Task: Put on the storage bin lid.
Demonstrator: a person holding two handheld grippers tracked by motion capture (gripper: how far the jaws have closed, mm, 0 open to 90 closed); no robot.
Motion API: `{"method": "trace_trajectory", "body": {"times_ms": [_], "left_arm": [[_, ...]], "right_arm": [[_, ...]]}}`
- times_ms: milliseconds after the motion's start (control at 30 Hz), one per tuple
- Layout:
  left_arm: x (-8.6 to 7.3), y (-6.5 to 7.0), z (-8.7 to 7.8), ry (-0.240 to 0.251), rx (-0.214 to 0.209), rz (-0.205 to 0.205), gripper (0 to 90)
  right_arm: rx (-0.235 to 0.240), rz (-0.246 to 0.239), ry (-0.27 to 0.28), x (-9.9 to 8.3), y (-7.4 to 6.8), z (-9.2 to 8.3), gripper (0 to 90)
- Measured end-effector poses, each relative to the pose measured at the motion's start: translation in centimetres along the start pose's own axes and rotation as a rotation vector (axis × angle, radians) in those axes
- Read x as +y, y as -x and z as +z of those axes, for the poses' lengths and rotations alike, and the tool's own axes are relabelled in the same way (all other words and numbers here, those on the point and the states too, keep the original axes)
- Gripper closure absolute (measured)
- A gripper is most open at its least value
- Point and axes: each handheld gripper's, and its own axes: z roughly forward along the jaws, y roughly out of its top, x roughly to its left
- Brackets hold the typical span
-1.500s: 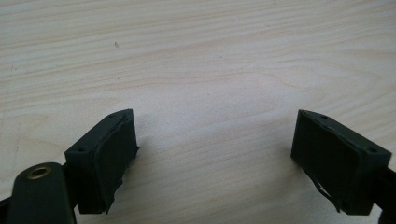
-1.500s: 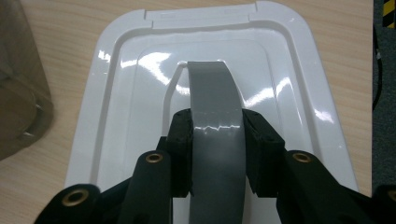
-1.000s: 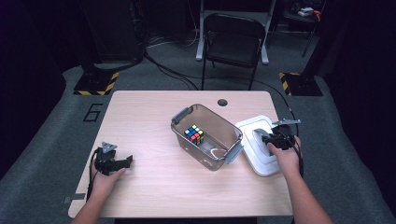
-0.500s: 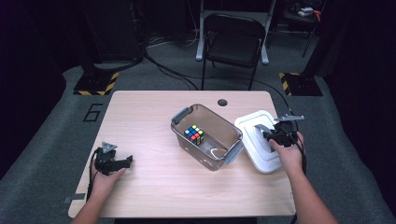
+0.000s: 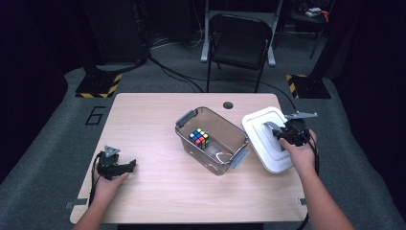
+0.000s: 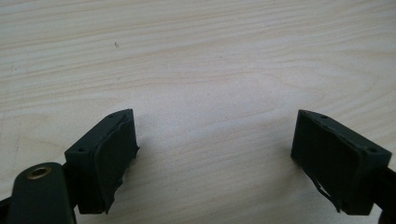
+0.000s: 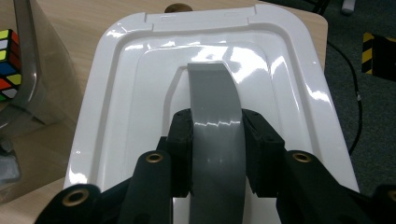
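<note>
Since the earlier frame your right gripper [image 7: 217, 154] has lifted the lid [image 5: 261, 127] slightly; its far edge now tilts up. Jaws clamped on the grey handle [image 7: 215, 121], nothing else held. Lid: white glossy plastic, rigid, probably light and slick, so keep the handle grip centred. It sits at 3 o'clock of the clear bin [image 5: 213, 141]. Left gripper [image 6: 215, 154] idles wide open, empty.

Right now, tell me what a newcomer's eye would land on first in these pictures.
First the white lid at the table's right edge, its grey handle pinched by the right claw. Next the colourful puzzle cube inside the clear bin at the table's middle. The left claw rests open on bare wood at the near left.
</note>
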Motion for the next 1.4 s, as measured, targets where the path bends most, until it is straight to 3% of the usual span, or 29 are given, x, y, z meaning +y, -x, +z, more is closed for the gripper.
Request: {"method": "trace_trajectory", "body": {"times_ms": [400,833,1400], "left_arm": [[0.0,0.0,0.0,0.0,0.0,0.0,14.1],[0.0,0.0,0.0,0.0,0.0,0.001,14.0],[0.0,0.0,0.0,0.001,0.001,0.002,14.0]], "right_arm": [[0.005,-0.034,0.026,1.9,0.0,-2.1,66.5],[0.029,-0.071,0.054,4.1,-1.2,-3.5,66.6],[0.095,-0.132,0.05,5.5,-4.2,-3.0,66.6]]}}
